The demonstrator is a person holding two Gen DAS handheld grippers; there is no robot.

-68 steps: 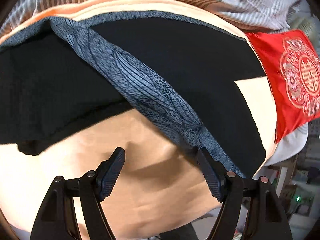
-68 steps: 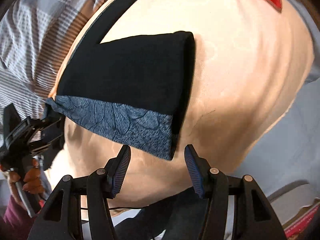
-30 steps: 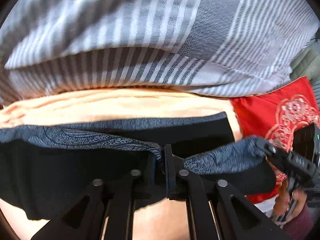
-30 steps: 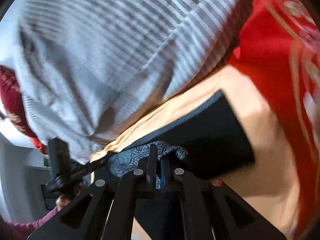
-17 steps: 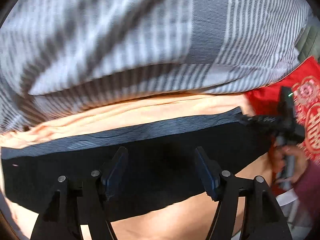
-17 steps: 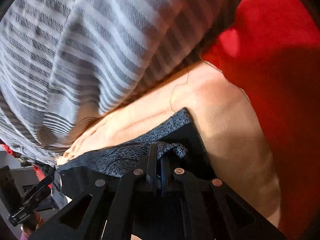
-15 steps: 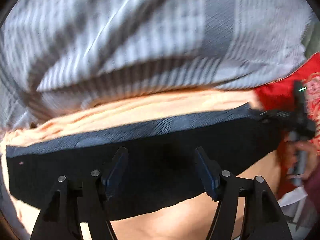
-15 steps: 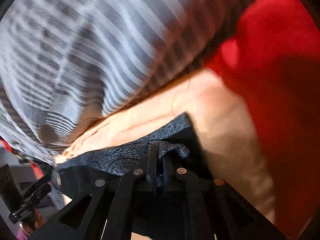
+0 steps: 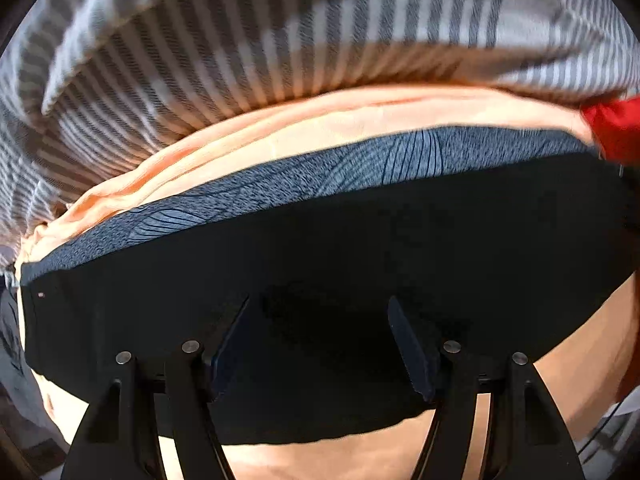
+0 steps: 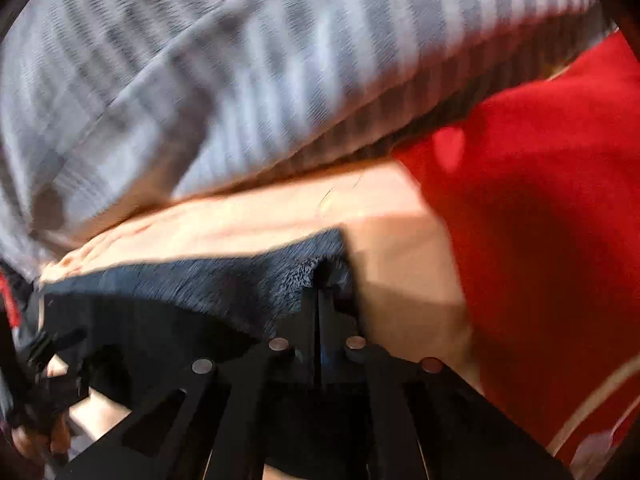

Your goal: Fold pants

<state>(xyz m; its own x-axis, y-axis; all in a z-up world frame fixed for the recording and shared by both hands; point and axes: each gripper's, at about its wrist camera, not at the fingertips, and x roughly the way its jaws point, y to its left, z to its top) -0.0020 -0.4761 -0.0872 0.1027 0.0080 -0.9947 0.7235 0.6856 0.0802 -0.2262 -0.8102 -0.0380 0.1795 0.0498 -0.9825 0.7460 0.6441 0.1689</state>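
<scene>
Pants [image 9: 360, 272] doubled flat on peach bed sheet [image 9: 320, 128], left hand-held gripper [image 9: 320, 336] agape and empty above, right hand-held gripper [image 10: 320, 300] clamped on patterned waistband [image 10: 256, 276], pinning corner.

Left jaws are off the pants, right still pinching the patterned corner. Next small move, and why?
Probably open the right gripper and lift clear. Its jaws are shut on the patterned band's corner, which already rests on the peach sheet. The left gripper stands open above the folded pants, which lie flat, so that edge looks placed.
</scene>
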